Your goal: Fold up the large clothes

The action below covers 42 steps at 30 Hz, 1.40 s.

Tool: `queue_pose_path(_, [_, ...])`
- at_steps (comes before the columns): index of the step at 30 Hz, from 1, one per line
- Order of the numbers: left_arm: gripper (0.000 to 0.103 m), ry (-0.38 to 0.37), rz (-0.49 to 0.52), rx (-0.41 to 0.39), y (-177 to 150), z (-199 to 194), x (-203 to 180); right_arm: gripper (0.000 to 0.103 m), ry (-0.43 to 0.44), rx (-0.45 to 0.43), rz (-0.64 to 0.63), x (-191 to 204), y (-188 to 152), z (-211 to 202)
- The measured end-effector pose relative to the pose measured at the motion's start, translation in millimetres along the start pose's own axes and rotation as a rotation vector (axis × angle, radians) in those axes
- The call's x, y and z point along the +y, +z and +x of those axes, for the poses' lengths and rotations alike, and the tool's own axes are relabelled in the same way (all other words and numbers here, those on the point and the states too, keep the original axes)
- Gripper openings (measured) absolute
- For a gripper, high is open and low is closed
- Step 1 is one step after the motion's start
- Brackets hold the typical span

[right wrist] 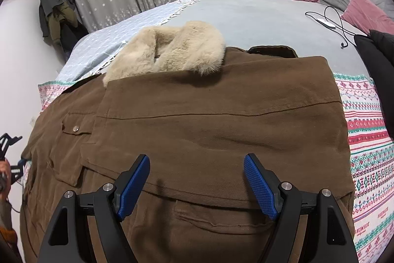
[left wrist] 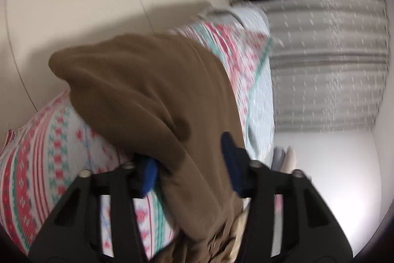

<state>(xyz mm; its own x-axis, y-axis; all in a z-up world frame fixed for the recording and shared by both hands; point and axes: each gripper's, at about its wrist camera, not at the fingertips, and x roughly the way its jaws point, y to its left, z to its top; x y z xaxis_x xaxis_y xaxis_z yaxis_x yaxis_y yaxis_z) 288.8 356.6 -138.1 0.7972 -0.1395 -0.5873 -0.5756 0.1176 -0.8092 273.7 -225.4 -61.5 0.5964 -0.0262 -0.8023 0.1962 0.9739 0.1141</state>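
Two hand-held grippers (right wrist: 197,185) (left wrist: 190,164), one brown coat (right wrist: 209,127)

Small dark lettering on the patterned blanket (right wrist: 369,134), near its edge, is too blurred to read

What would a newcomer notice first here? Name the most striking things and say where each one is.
The big brown jacket fills the middle of the right wrist view, lying partly folded on the bed, with its cream fur collar at the far edge. A red, green and white patterned blanket lies under it. In the left wrist view, a brown sleeve runs between the left gripper fingers, while the right gripper hangs open over the jacket.
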Motion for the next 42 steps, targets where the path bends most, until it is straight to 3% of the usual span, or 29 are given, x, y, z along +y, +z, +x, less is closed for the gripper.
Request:
queue_pose_path(2, [0.017, 0.065, -0.01, -0.058, 1.5, 0.3, -1.1, 0.08, 0.001, 0.0, 0.0, -0.7, -0.3, 0.1])
queue_pose_path(5, [0.01, 0.124, 0.103, -0.158, -11.5, -11.7, -21.5, 0.08, 0.002, 0.003, 0.006, -2.1, -0.5, 1.5])
queue_pose_path(8, [0.009, 0.113, 0.487, -0.319, -55.2, -36.8, -75.0, 0.08, 0.001, -0.002, 0.009, -2.8, -0.3, 1.3])
queue_pose_path(11, [0.009, 0.009, 0.855, -0.365, -117.3, -54.1, -125.4, 0.08, 0.001, -0.002, 0.007, -1.8, -0.1, 1.1])
queue_pose_path(14, [0.009, -0.125, 1.211, -0.283, -187.1, -59.6, -152.7, 0.08, -0.003, 0.001, 0.002, -0.2, -0.6, 2.0])
queue_pose_path(17, [0.01, -0.246, 1.573, -0.054, -261.4, -51.1, -148.9, 0.08, -0.002, 0.005, -0.003, 0.9, -1.2, 3.4])
queue_pose_path(20, [0.017, -0.185, 1.866, 0.303, -325.3, -13.8, -116.8, 0.08, -0.002, 0.01, -0.004, 1.7, -1.6, 5.4])
queue_pose_path(21, [0.018, -0.158, 1.909, 0.368, -336.9, -5.2, -103.3, 0.08, -0.003, 0.014, -0.004, 1.6, -2.0, 6.8])
queue_pose_path(23, [0.021, -0.094, 1.946, 0.452, -351.1, 13.5, -76.8, 0.08, -0.003, 0.02, -0.003, 1.4, -2.6, 8.5])
queue_pose_path(25, [0.022, -0.097, 1.932, 0.424, -350.2, 12.9, -64.9, 0.08, -0.005, 0.026, -0.001, 0.5, -3.4, 11.4])
queue_pose_path(27, [0.034, -0.144, 1.872, 0.447, -338.7, 3.2, -71.8, 0.08, -0.009, 0.031, 0.004, 0.3, -3.9, 14.7])
queue_pose_path(28, [0.051, -0.18, 1.844, 0.48, -331.3, -2.6, -76.0, 0.08, -0.012, 0.035, 0.006, 0.4, -4.7, 17.3])
queue_pose_path(29, [0.06, -0.232, 1.825, 0.495, -322.8, -12.0, -78.5, 0.08, -0.013, 0.039, 0.006, 1.4, -5.3, 19.1])
queue_pose_path(34, [0.06, -0.401, 1.729, 0.494, -284.7, -37.1, -99.3, 0.08, 0.087, -0.002, -0.008, 23.0, -3.8, 4.9])
queue_pose_path(36, [0.061, -0.452, 1.663, 0.467, -269.5, -40.1, -107.3, 0.08, 0.119, -0.016, -0.023, 39.4, -1.4, -2.0])
queue_pose_path(38, [0.07, -0.468, 1.577, 0.408, -246.6, -44.8, -115.1, 0.08, 0.159, -0.02, -0.087, 71.0, 2.7, -9.5])
queue_pose_path(40, [0.078, -0.446, 1.482, 0.337, -222.0, -46.1, -119.6, 0.08, 0.189, -0.013, -0.166, 103.5, 5.1, -14.0])
queue_pose_path(42, [0.079, -0.386, 1.395, 0.282, -199.1, -41.5, -121.5, 0.08, 0.222, -0.01, -0.248, 138.0, 5.1, -17.6])
